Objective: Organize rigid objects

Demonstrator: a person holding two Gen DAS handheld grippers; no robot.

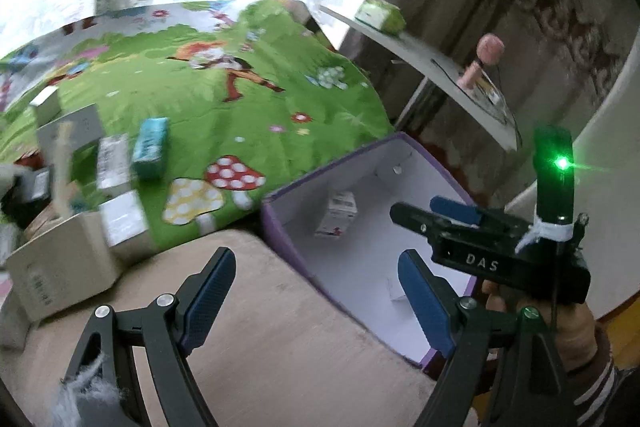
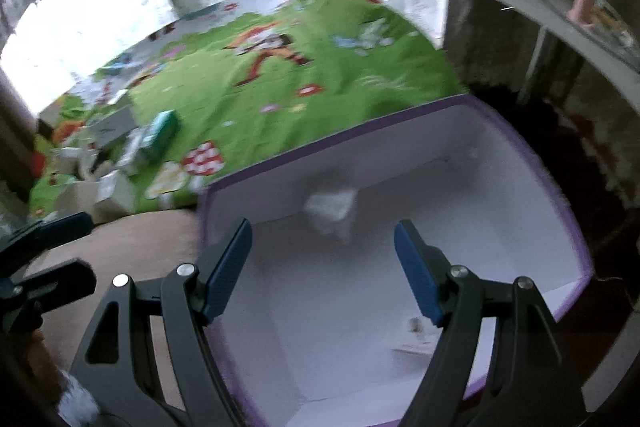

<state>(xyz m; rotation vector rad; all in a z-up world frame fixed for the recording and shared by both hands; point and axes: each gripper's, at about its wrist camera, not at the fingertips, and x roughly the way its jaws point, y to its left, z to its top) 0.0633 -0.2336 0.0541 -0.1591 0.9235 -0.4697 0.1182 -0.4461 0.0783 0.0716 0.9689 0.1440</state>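
Observation:
A purple box with a white inside stands open on the beige surface beside a green cartoon mat. A small white carton lies in the box near its far wall and is blurred in the right wrist view. My right gripper hangs open above the inside of the box, with nothing between its blue pads. My left gripper is open and empty over the beige surface at the box's left wall. Several cartons, among them a teal one and a white one, lie on the mat to the left.
A white shelf at the right back carries a green packet and a pink object. A bright window fills the background. A larger beige carton sits at the left edge. Dark floor lies right of the box.

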